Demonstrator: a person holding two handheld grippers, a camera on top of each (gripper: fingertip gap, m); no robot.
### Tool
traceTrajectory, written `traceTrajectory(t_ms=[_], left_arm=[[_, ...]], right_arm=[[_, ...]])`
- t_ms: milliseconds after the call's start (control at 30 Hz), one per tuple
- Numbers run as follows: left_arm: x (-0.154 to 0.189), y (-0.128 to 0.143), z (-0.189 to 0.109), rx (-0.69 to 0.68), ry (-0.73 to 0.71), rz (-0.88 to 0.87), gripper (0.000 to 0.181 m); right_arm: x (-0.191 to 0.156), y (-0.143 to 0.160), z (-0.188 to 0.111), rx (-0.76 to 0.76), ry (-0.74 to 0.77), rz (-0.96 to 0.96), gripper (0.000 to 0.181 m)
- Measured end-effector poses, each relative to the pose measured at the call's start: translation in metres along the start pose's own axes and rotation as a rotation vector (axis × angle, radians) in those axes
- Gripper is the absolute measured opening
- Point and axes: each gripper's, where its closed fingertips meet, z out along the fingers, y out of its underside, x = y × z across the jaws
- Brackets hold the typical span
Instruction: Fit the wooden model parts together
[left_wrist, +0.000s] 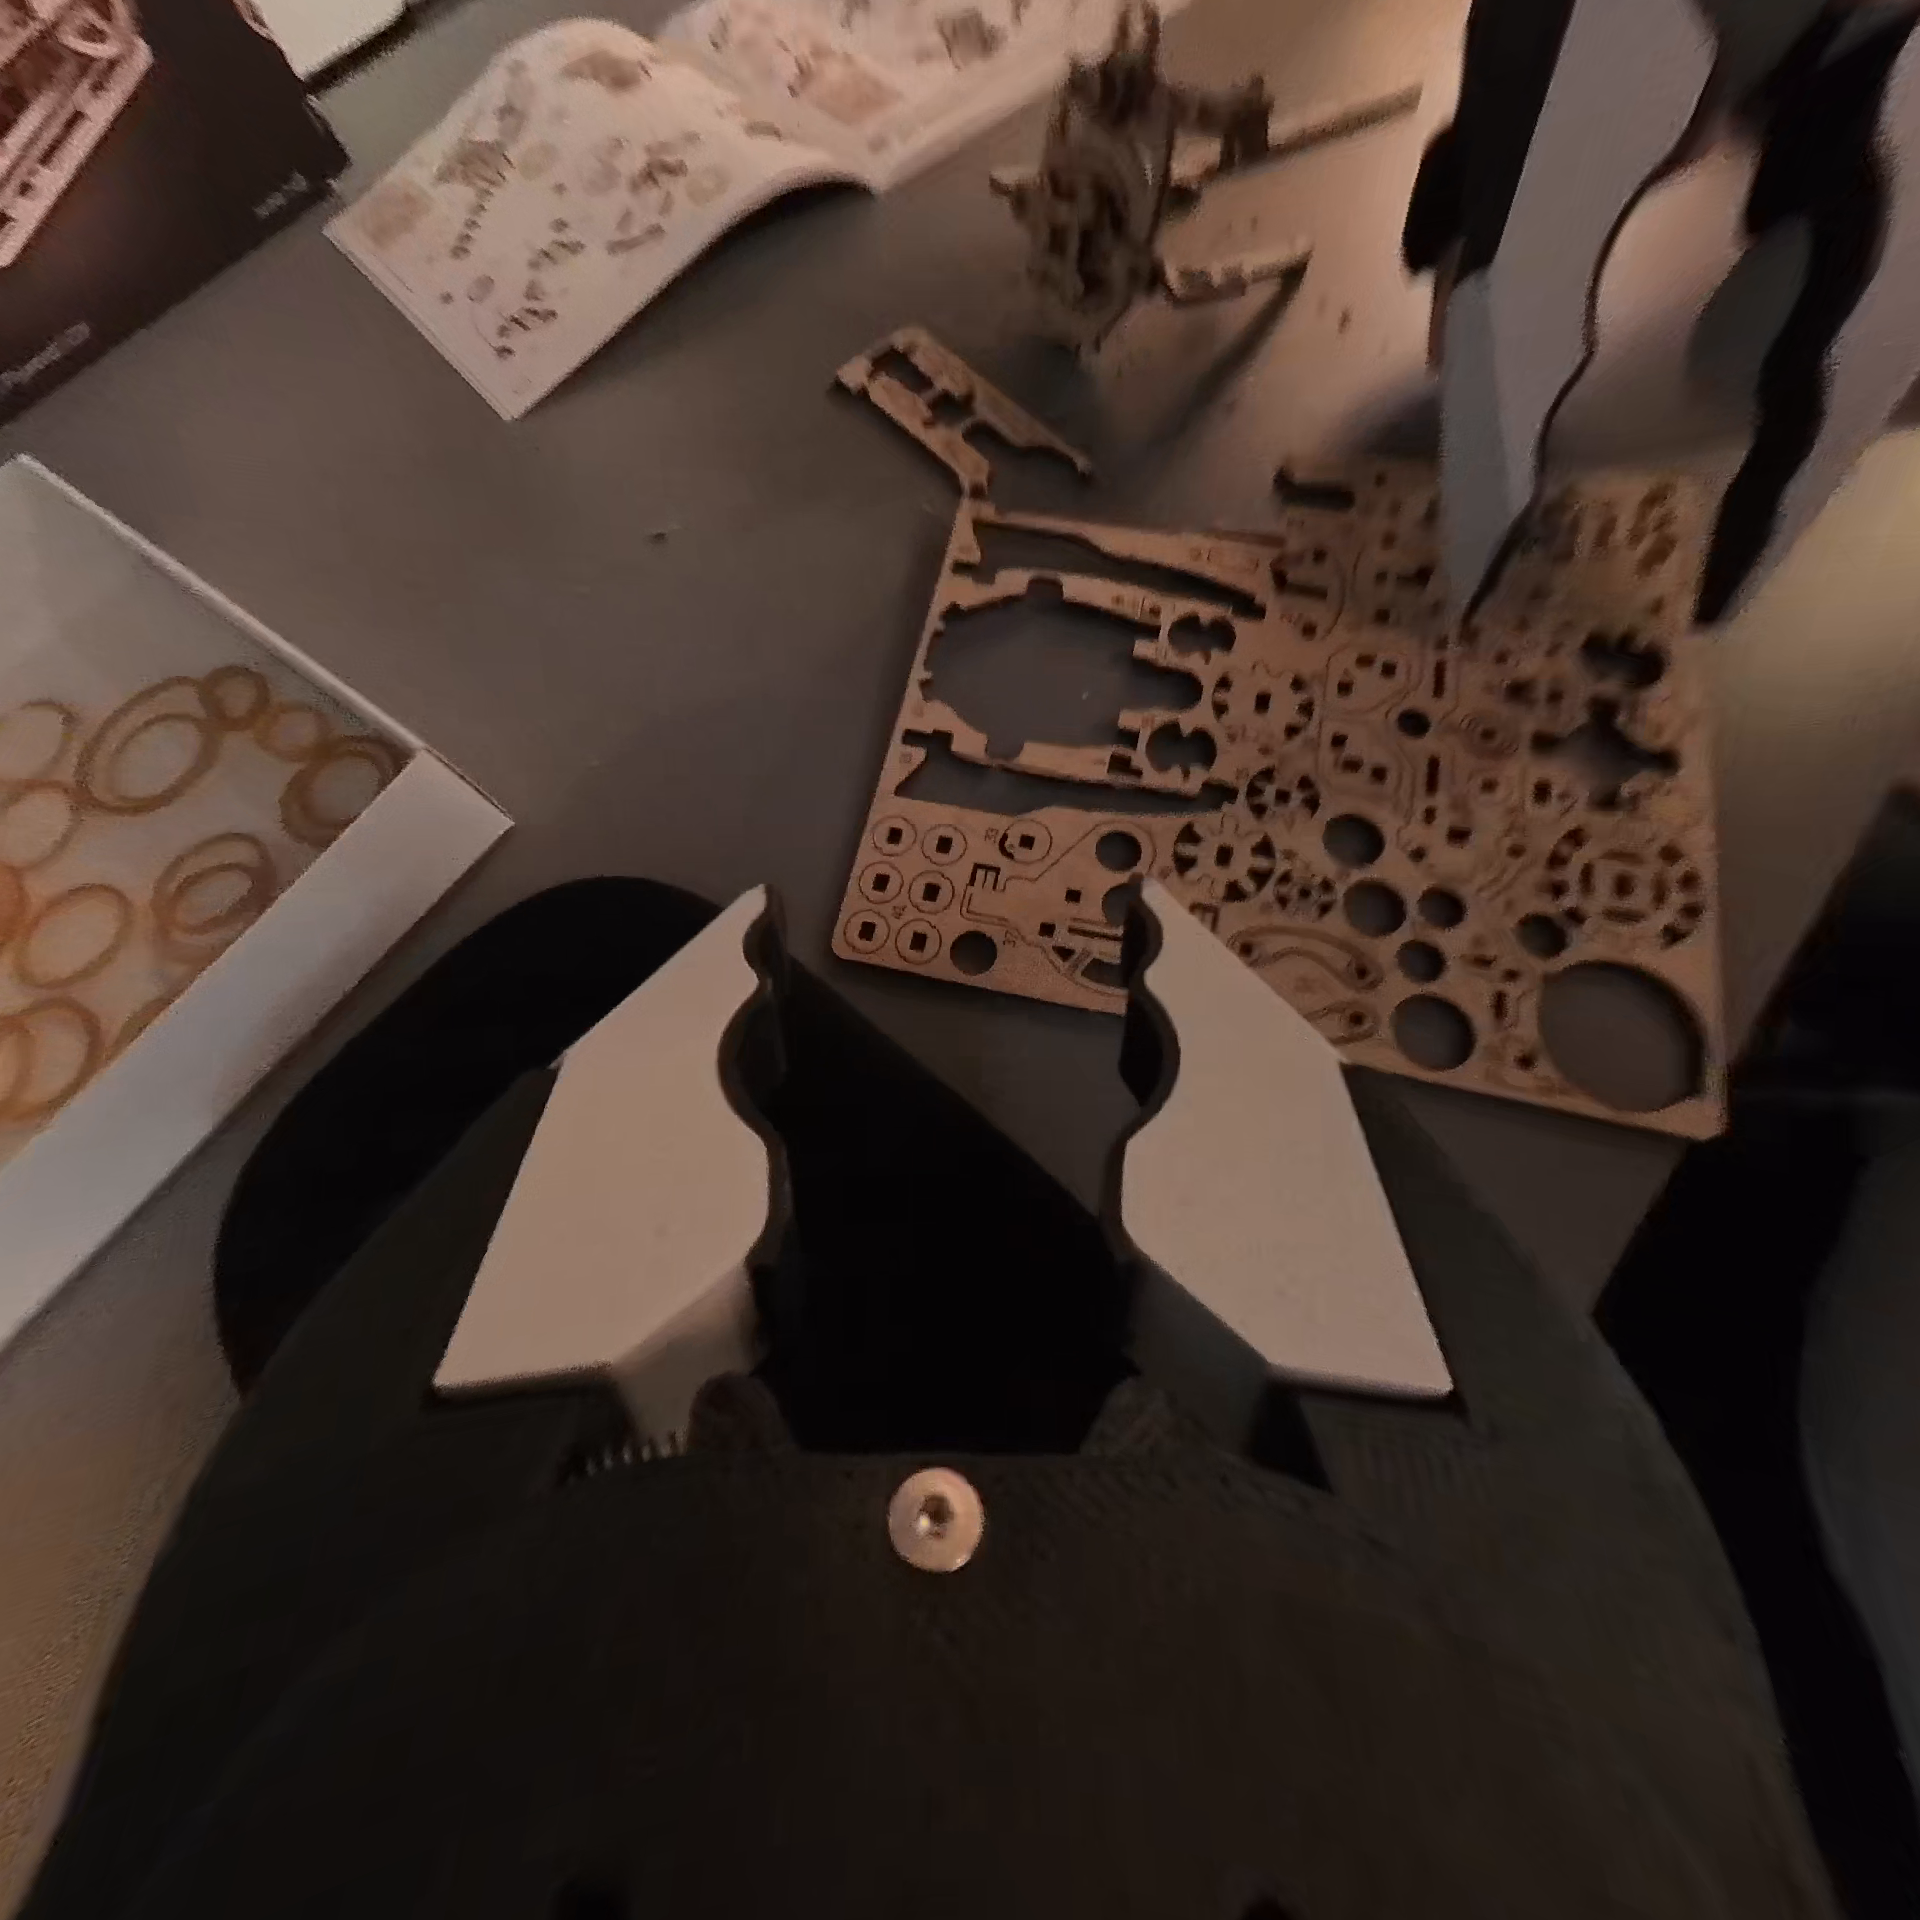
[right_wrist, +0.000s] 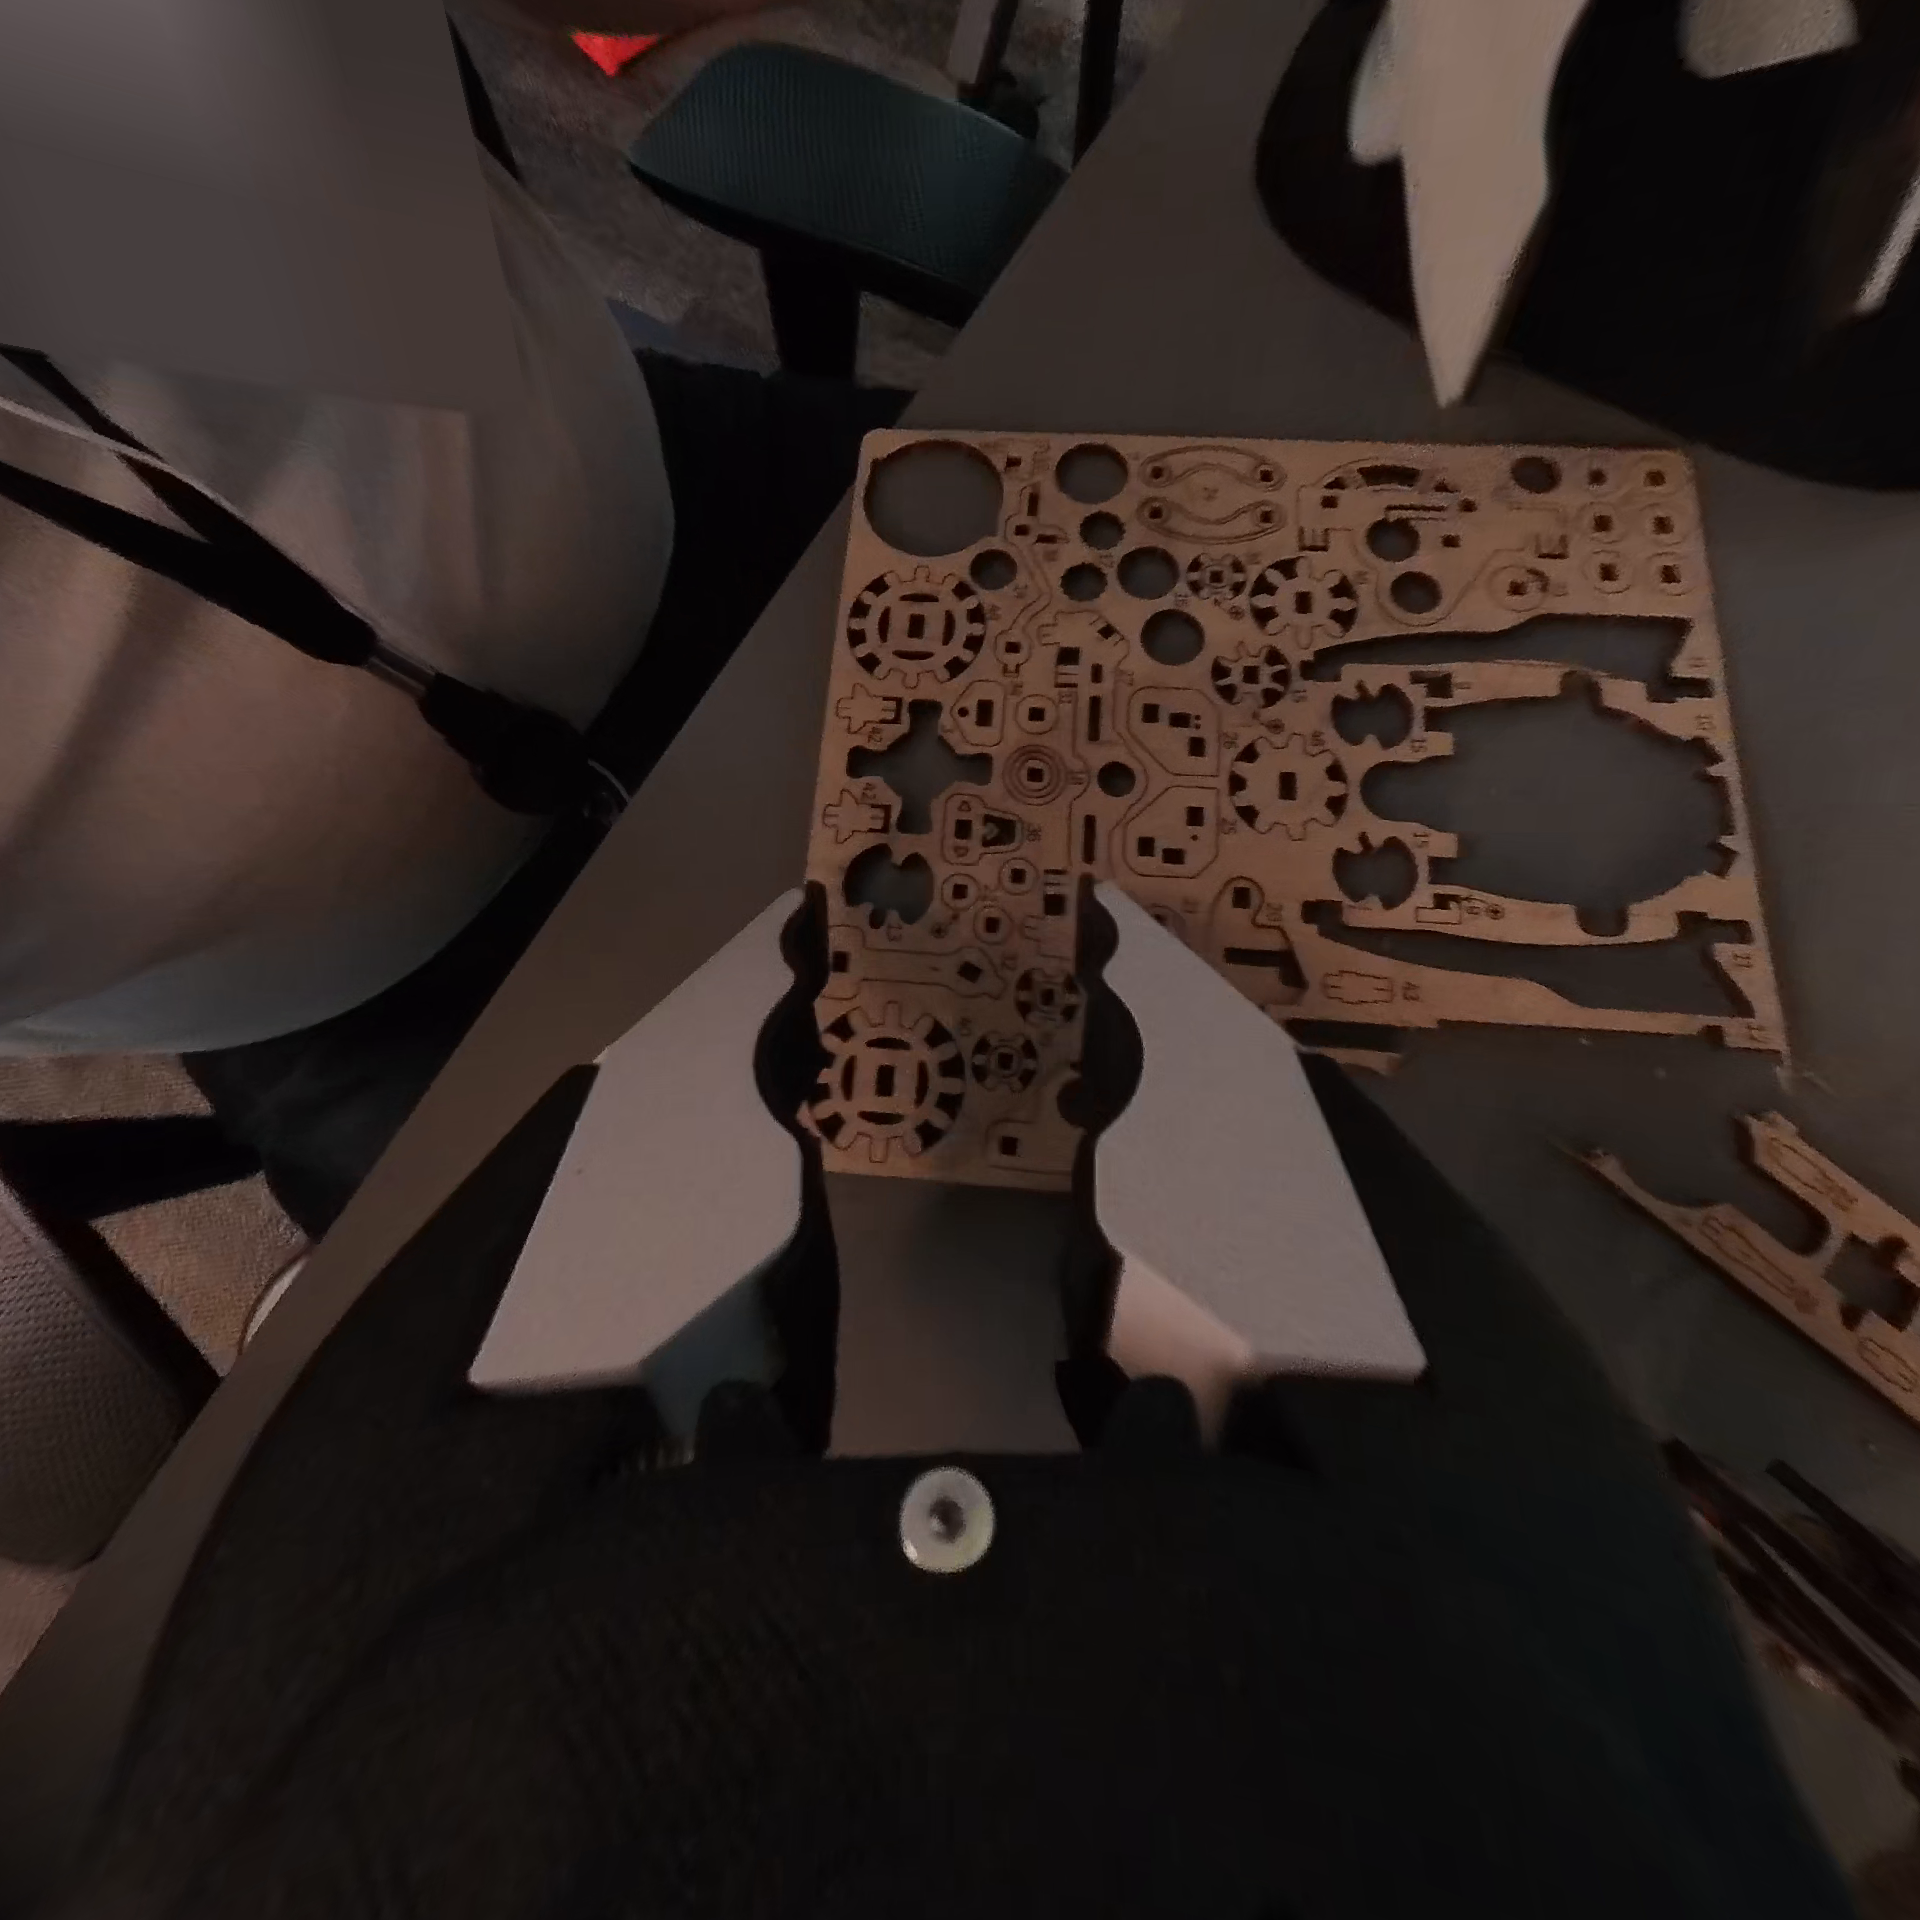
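Tongs (right_wrist: 945, 914) of the right hand stand wide, holding nothing, poised over the near edge of the flat laser-cut plywood parts sheet (right_wrist: 1143, 748), with a large toothed gear part (right_wrist: 883, 1081) still seated in the sheet between the tips. Left tongs (left_wrist: 951, 914) are likewise wide and empty, hovering above the dark grey table (left_wrist: 623, 582) with the same sheet at about 1 o'clock. At 4 o'clock in the right wrist view lies a broken-off narrow wooden frame strip (right_wrist: 1787, 1247). Farther out, at 12 o'clock in the left wrist view, a blurred part-built wooden model (left_wrist: 1112, 197) stands by an open instruction booklet (left_wrist: 623, 197); a white tray of rubber bands (left_wrist: 156, 831) sits at 9 o'clock.

Thin and light, the sheet looks brittle around its many cut-outs; holding it by a solid border while pressing a gear free would seem safest.
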Motion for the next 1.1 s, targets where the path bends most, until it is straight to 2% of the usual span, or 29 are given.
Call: traceTrajectory(t_ms=[33, 133, 233, 333, 500, 633, 1100], left_arm=[[-0.001, -0.005, -0.005, 0.046, 0.015, -0.058, 0.062], [0.000, -0.017, -0.023, 0.154, 0.091, -0.276, 0.058], [0.011, -0.026, -0.041, 0.232, 0.233, -0.531, 0.055], [0.021, -0.026, -0.053, 0.250, 0.313, -0.682, 0.051], [0.034, -0.012, -0.052, 0.153, 0.256, -0.727, 0.057], [0.044, -0.012, -0.048, 0.127, 0.265, -0.731, 0.061], [0.040, -0.010, -0.036, 0.094, 0.248, -0.722, 0.059]], right_arm=[[0.003, -0.002, -0.003, 0.015, 0.016, 0.004, 0.048], [0.011, -0.005, -0.013, 0.048, 0.050, 0.019, 0.048], [0.014, -0.003, -0.018, 0.052, 0.063, 0.041, 0.052], [0.015, 0.000, -0.016, 0.038, 0.059, 0.061, 0.062], [0.016, 0.001, -0.011, 0.012, 0.077, 0.062, 0.080], [0.018, 0.003, -0.008, -0.009, 0.103, 0.089, 0.102], [0.028, 0.017, 0.001, -0.075, 0.168, 0.119, 0.120]])
